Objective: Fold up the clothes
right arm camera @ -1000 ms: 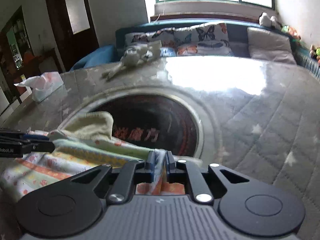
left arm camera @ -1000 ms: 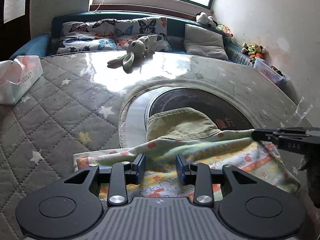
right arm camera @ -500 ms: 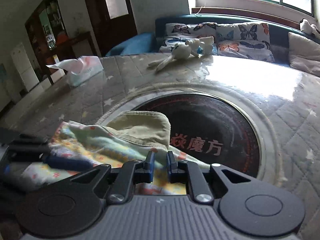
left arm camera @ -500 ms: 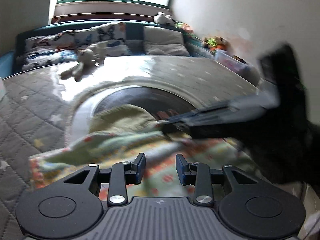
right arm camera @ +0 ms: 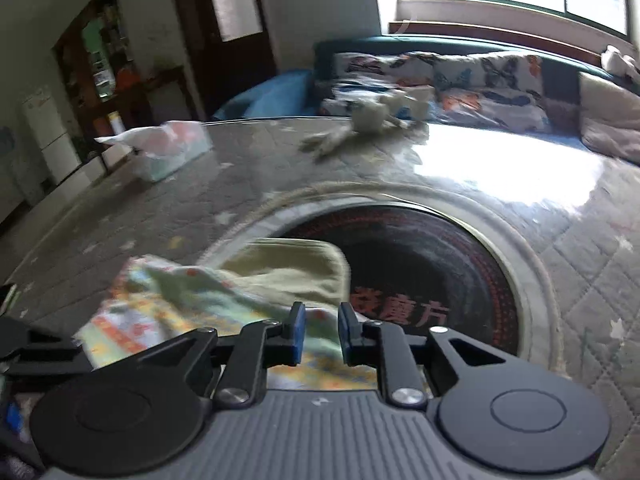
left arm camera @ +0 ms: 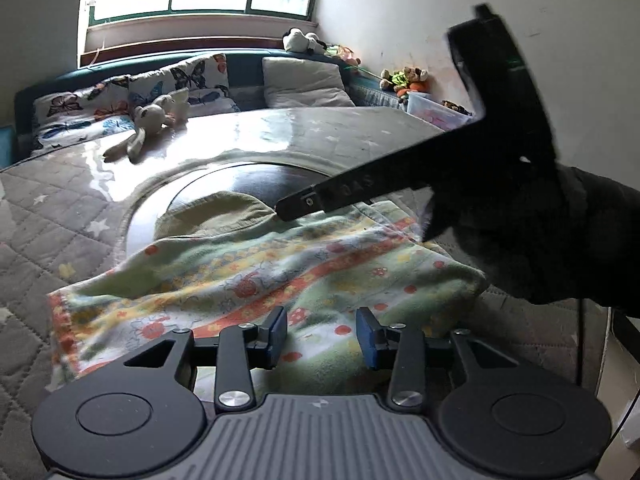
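A printed child's garment point(left arm camera: 260, 280) with orange stripes and an olive-green lining point(left arm camera: 212, 216) lies folded on the quilted table. It also shows in the right wrist view point(right arm camera: 208, 300). My left gripper point(left arm camera: 322, 336) is open just above the garment's near edge, holding nothing. My right gripper point(right arm camera: 320, 334) is open, its jaws apart over the garment's right part, with no cloth between them. In the left wrist view the right gripper point(left arm camera: 296, 206) reaches in from the right, its tip at the green lining.
A round dark plate point(right arm camera: 432, 264) with red characters sits in the table's middle. A stuffed rabbit point(left arm camera: 148, 128) lies at the far side, a tissue pack point(right arm camera: 168, 152) at the far left. A sofa with butterfly pillows point(left arm camera: 132, 96) stands behind.
My right gripper has opened and let go of the garment after carrying its edge leftward over the rest. My left gripper stayed open and swung rightward.
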Demonstrator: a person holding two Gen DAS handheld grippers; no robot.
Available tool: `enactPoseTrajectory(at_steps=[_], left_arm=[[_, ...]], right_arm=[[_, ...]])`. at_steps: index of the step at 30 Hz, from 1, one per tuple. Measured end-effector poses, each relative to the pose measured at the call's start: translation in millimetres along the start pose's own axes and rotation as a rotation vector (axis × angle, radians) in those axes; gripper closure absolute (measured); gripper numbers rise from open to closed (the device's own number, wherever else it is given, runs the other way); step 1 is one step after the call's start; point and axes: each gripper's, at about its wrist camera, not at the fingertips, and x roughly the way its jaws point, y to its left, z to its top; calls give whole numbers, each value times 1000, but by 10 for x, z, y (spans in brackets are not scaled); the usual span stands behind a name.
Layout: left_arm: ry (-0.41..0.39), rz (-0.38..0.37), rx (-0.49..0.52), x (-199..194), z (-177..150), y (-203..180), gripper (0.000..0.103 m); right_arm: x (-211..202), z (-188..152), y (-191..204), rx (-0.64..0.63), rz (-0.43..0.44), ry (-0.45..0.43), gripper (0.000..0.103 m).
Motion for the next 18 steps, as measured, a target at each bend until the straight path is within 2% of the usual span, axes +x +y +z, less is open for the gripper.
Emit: enactPoseTrajectory(at_steps=[2, 6, 12, 18], left_arm=[[-3, 3, -8, -33, -17, 17, 61], [0, 3, -31, -80, -79, 58, 60], [-5, -14, -55, -167, -155, 100, 58], [-70, 66, -120, -409, -126, 364, 58]], right_arm=[[27, 3, 90, -28, 21, 16, 76], [187, 7, 232, -66, 30, 51, 75], [371, 90, 235, -44, 11, 59, 74], [283, 155, 420, -106, 48, 42, 74]])
